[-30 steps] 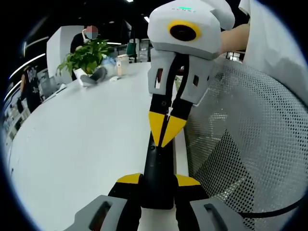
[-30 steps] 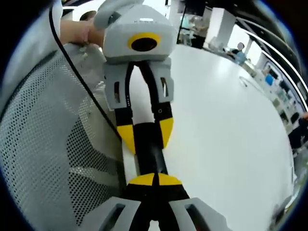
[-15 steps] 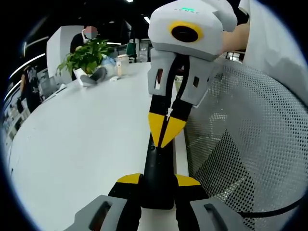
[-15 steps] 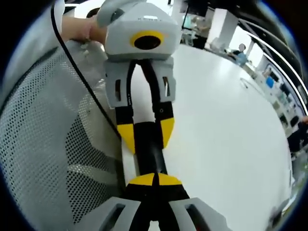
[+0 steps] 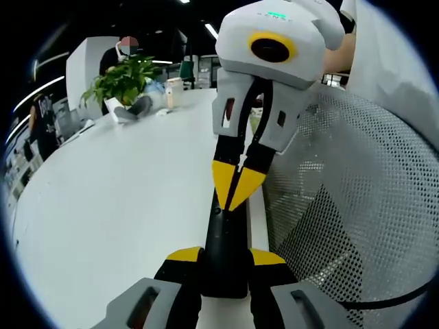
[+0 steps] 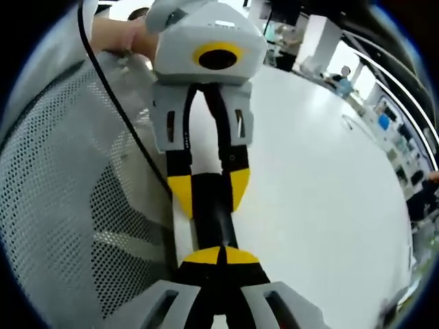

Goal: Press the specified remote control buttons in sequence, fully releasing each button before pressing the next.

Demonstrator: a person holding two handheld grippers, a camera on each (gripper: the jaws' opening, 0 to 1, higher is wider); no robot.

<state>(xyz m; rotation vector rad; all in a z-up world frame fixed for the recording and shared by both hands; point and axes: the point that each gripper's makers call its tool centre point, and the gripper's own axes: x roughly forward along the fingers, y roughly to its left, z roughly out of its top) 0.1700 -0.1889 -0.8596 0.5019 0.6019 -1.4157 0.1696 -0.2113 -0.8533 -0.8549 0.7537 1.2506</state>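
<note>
Left gripper (image 5: 223, 255) clamps the black remote (image 5: 225, 247); right gripper (image 5: 237, 193) (tips together) touches it.

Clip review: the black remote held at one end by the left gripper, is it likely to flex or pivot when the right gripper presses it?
The remote looks rigid, so flexing seems unlikely. Held at one end by the left gripper, it may pivot as the right gripper presses.

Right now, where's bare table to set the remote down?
Free: the wide white table between the remote and the potted plant, also open in the right gripper view. Crowded: the table edge, with left gripper, right gripper and mesh chair back.
</note>
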